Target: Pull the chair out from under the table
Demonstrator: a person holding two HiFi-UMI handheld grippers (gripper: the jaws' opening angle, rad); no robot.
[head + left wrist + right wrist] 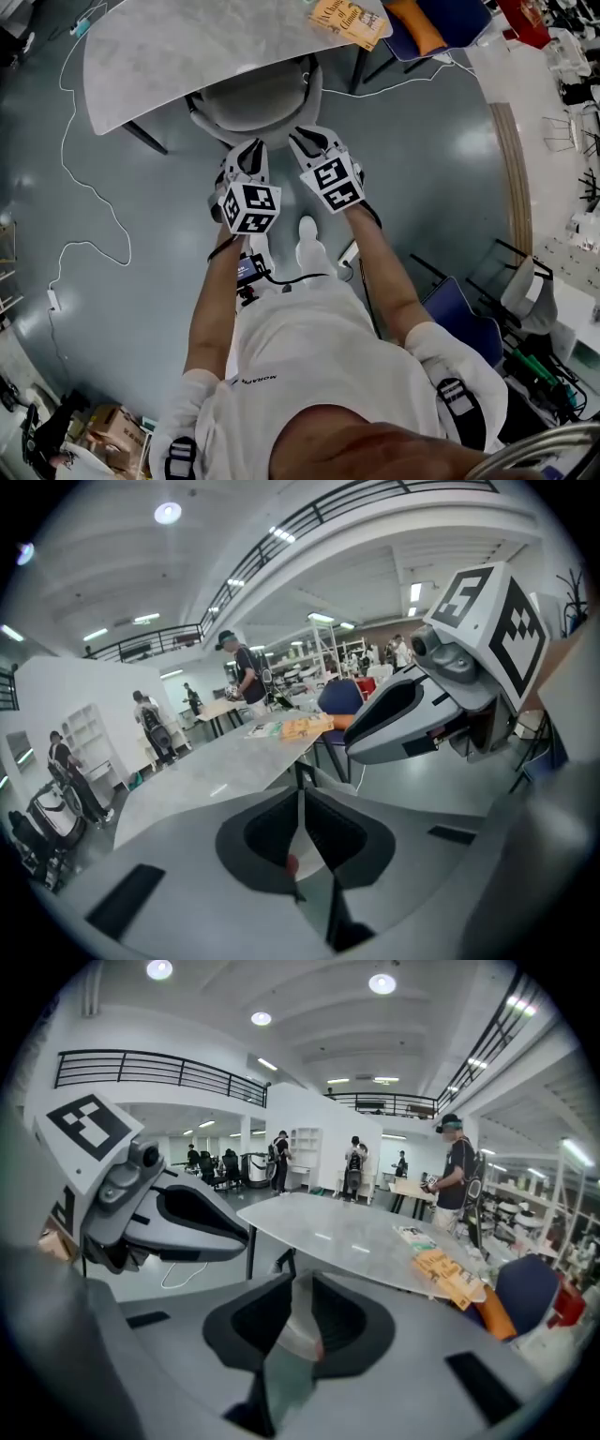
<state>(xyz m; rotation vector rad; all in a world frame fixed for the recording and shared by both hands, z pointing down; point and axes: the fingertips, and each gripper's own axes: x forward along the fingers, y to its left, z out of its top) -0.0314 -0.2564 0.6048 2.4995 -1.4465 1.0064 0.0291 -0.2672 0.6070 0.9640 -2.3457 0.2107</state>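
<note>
The chair [255, 101] is tucked well under the pale surface [187, 47]. Only its curved grey backrest and part of the seat show past the edge, facing you. Your left gripper [246, 155] and right gripper [314, 142] hover side by side just short of the backrest's top rim, and neither appears to touch it, though the view from above is too steep to be certain.

In the left gripper view the fingers [267, 836] are pressed together with nothing between them. In the right gripper view the fingers [260, 1320] stand slightly apart and are not clamped on anything.

The chair looks like a rigid moulded shell on thin dark legs, so it is probably light and stiff and should slide readily on the smooth floor. Take hold of the backrest's top rim, one gripper toward each side of the curve, so it comes out straight without twisting. You would need to spread the left fingers first. The rim looks smooth, so grip it firmly.
</note>
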